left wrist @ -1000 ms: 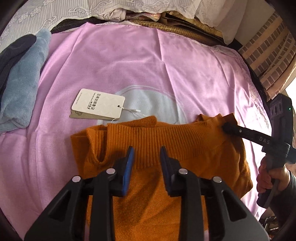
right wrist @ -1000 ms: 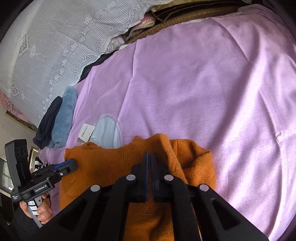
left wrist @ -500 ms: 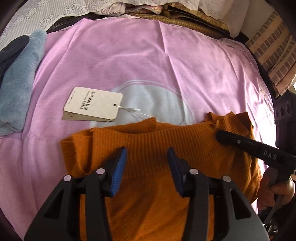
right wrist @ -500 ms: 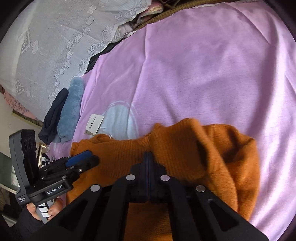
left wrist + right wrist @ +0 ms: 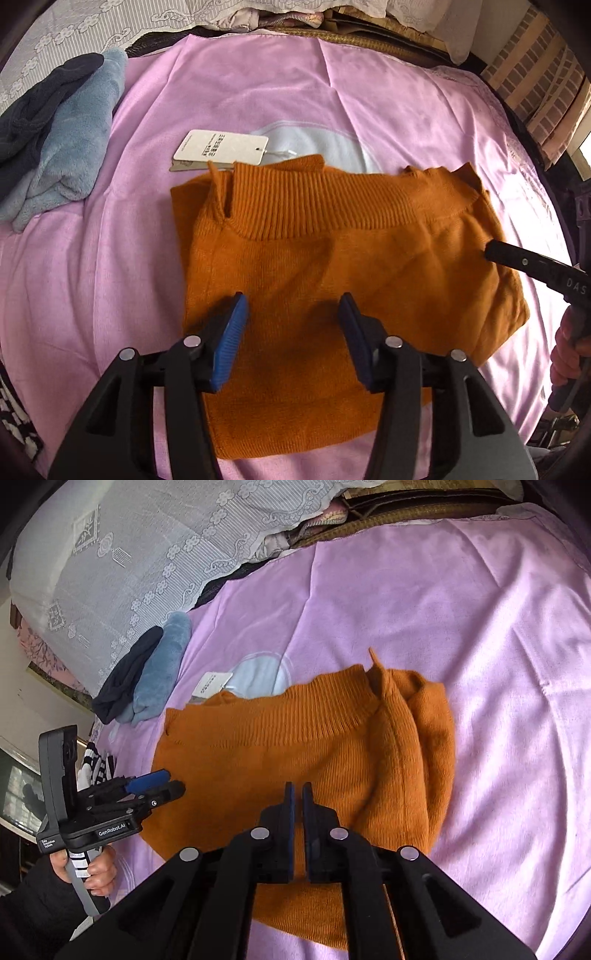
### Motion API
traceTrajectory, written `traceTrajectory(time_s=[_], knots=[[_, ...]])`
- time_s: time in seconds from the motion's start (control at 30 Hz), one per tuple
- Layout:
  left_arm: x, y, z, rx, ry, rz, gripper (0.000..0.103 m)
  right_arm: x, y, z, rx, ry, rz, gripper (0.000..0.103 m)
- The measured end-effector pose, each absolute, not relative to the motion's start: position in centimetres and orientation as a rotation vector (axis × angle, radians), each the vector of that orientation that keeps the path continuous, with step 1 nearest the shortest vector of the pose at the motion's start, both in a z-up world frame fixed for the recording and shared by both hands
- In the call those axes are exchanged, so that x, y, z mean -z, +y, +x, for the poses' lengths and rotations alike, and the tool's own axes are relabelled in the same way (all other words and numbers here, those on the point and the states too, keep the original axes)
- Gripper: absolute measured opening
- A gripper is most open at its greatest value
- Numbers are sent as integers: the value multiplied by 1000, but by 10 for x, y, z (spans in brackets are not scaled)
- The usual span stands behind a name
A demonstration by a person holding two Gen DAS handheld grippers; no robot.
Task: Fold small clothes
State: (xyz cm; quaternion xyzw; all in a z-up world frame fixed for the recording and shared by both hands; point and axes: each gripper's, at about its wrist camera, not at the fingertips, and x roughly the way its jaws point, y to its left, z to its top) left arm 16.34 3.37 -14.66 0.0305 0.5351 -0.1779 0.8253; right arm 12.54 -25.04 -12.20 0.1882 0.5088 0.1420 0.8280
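Left gripper (image 5: 291,314) spread wide, blue pads (image 5: 231,332) apart, grasping nothing; it hangs over the near half of the orange sweater (image 5: 332,266), whether touching the knit I cannot tell. Right gripper (image 5: 296,794) nearly clenched, a thin slit between the pads, nothing caught between them as far as the right wrist view shows; its tip sits over the sweater's middle, and in the left wrist view its black tip lies at the garment's right edge. Sweater lies folded on the pink bedsheet (image 5: 258,92), ribbed band (image 5: 325,206) across the far side, a bunched fold (image 5: 402,738) standing up along its right side. White hang tag (image 5: 221,149) rests on the sheet just beyond the ribbed band, joined by a thin string, beside a pale blue round print (image 5: 314,142) on the sheet. Well off to the left, a light blue fleece piece (image 5: 70,147) and a dark navy garment (image 5: 33,110) lie touching each other at the sheet's edge. Lace-patterned white cloth (image 5: 147,546) beyond.
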Motion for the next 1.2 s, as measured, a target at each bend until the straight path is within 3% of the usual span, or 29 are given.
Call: traceTrajectory(time_s=[0.23,0.57,0.93,1.2], knots=[[143,44,159,260,1122,101,53,133,-285,100,-192,1083,431,1],[121,36,130,208,1066,156,60,100,-236,80,-300,1040,332,22],[138,32,112,189,1099,187,64,135,-194,67,-354,1160,230,23],[154,45,110,151,1131,181,75,143,-204,60,-350,1174,249,23]])
